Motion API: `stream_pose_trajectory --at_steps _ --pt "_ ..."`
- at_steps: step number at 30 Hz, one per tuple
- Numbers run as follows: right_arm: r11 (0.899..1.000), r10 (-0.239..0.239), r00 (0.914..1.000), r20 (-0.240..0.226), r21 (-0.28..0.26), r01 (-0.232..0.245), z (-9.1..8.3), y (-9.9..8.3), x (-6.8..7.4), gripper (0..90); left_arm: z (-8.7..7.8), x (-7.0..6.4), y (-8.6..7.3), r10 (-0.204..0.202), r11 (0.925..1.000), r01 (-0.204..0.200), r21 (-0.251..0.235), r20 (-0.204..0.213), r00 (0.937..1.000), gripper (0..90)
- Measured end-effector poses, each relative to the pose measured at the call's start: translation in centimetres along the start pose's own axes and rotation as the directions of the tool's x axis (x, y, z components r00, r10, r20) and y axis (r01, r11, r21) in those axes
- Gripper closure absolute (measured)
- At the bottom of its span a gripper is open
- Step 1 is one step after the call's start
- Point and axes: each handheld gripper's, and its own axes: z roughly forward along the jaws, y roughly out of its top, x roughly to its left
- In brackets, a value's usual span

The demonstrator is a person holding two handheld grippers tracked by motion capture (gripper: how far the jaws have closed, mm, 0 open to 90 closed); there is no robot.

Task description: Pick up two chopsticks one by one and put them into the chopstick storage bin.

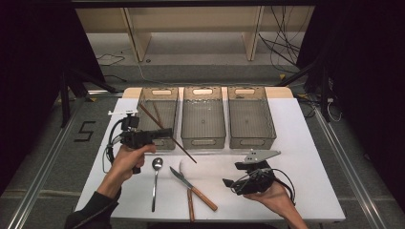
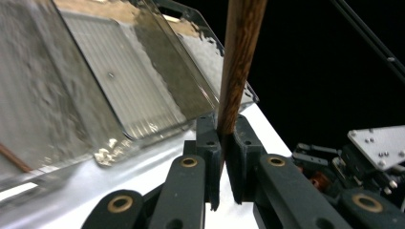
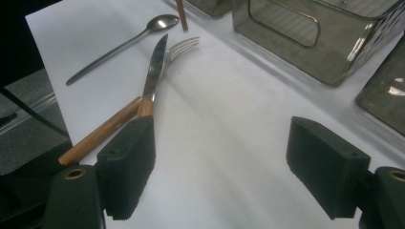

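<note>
My left gripper (image 1: 168, 132) is shut on a brown wooden chopstick (image 1: 184, 150) and holds it slanted over the front wall of the left bin (image 1: 161, 91). The left gripper view has the black jaws (image 2: 224, 152) clamped on the chopstick (image 2: 239, 62), which rises steeply from them. A second chopstick (image 1: 156, 114) lies inside that bin. My right gripper (image 1: 232, 175) is open above the white table, right of the cutlery. In the right gripper view its jaws (image 3: 222, 162) stand wide apart with nothing between them, facing a wooden-handled knife (image 3: 152, 78), a fork (image 3: 184, 46) and a spoon (image 3: 119, 45).
Three clear grey bins stand in a row at the back: left, middle (image 1: 203, 141) and right (image 1: 251, 141). The spoon (image 1: 155, 179), knife (image 1: 191, 183) and fork (image 1: 190, 206) lie near the table's front edge. The white table sheet (image 1: 305, 167) ends close behind my right hand.
</note>
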Motion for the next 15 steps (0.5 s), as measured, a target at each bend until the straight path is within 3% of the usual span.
stream_pose_trajectory --at_steps 15 --pt "1.000 0.005 0.9999 0.009 0.000 -0.005 -0.2 -0.6 0.1 20.2 -1.2 2.0 4.8 -0.016 0.9998 0.017 0.005 -0.093 0.9955 84.1"
